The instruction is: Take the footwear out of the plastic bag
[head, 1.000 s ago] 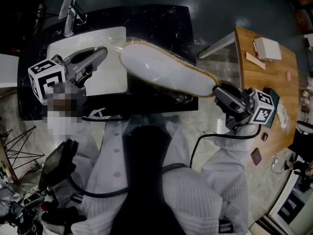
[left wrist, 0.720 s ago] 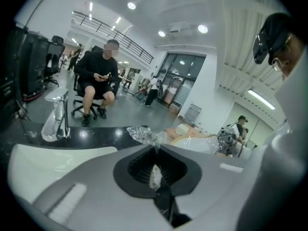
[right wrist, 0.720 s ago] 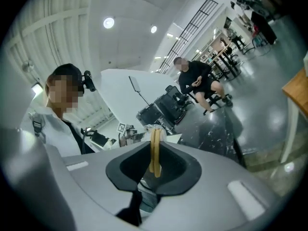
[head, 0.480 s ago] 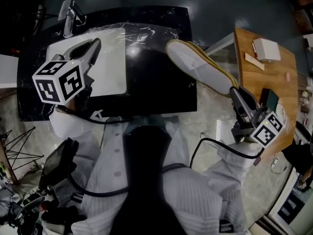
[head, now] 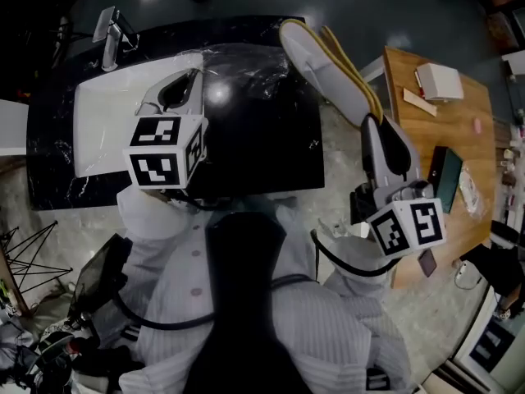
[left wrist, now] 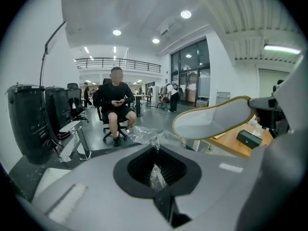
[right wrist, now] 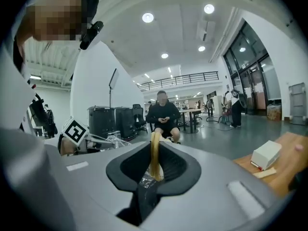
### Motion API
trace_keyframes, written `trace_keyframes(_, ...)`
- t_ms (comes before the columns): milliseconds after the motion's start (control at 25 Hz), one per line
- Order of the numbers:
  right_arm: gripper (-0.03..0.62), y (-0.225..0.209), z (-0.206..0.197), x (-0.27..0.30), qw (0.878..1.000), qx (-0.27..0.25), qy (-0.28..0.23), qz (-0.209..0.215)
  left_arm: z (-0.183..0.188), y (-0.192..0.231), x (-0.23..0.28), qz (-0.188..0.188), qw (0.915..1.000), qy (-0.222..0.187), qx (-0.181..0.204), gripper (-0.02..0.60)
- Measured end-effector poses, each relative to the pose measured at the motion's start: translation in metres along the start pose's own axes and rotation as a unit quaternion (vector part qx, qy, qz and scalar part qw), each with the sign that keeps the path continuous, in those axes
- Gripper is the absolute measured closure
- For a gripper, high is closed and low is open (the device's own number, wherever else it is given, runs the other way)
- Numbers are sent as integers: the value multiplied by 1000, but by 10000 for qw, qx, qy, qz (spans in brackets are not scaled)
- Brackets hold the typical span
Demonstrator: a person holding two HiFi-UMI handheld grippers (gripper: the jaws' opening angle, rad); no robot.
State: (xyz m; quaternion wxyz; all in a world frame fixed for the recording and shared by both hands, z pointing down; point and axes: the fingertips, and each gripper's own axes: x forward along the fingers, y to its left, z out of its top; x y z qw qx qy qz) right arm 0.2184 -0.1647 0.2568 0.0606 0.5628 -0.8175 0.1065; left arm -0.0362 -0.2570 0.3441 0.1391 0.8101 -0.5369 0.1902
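Note:
A white slipper (head: 326, 66) with yellow trim is held up at the counter's right end, out of the bag. My right gripper (head: 375, 123) is shut on its heel end. In the right gripper view the yellow edge (right wrist: 155, 153) stands pinched between the jaws. The clear plastic bag (head: 250, 66) lies crumpled on the black counter (head: 271, 158). My left gripper (head: 182, 82) is shut on a corner of it; a twist of plastic (left wrist: 156, 174) shows between the jaws. In the left gripper view the slipper (left wrist: 216, 121) hangs to the right.
A white sink basin (head: 102, 117) with a chrome faucet (head: 111, 33) fills the counter's left end. To the right stands a wooden table (head: 426, 130) with a white box (head: 439, 80) and a dark case (head: 447, 177). A person sits on a chair (left wrist: 115, 107) beyond the counter.
The right gripper has drawn the slipper right and out of the bag, then swung it upright by the wooden table. The left gripper has moved right over the counter with the bag.

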Motion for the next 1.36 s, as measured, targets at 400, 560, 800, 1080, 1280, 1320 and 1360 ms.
trace_keyframes(400,531,51,-10,46,9997,-112,-167,158,8,-27,-3,-54,9986,-441,-304,580)
trace_keyframes(560,531,52,-11,47,9996,-117,-151,189,8,-33,-3,-94,9987,-436,-231,580)
trace_keyframes(800,531,53,-12,49,9997,-153,-135,157,9,-35,-3,-131,9987,-451,-175,581)
trace_keyframes(1080,531,55,-11,50,9997,-125,-139,163,10,-34,-3,-188,9985,-477,-188,581)
trace_keyframes(1280,531,56,-11,49,9997,-123,-154,139,9,-35,-3,-218,9984,-473,-198,580)
trace_keyframes(1320,531,56,-12,48,9997,-122,-155,135,9,-35,-3,-222,9984,-471,-202,580)
trace_keyframes(1360,531,56,-12,48,9997,-119,-155,132,8,-35,-4,-226,9984,-468,-206,581)
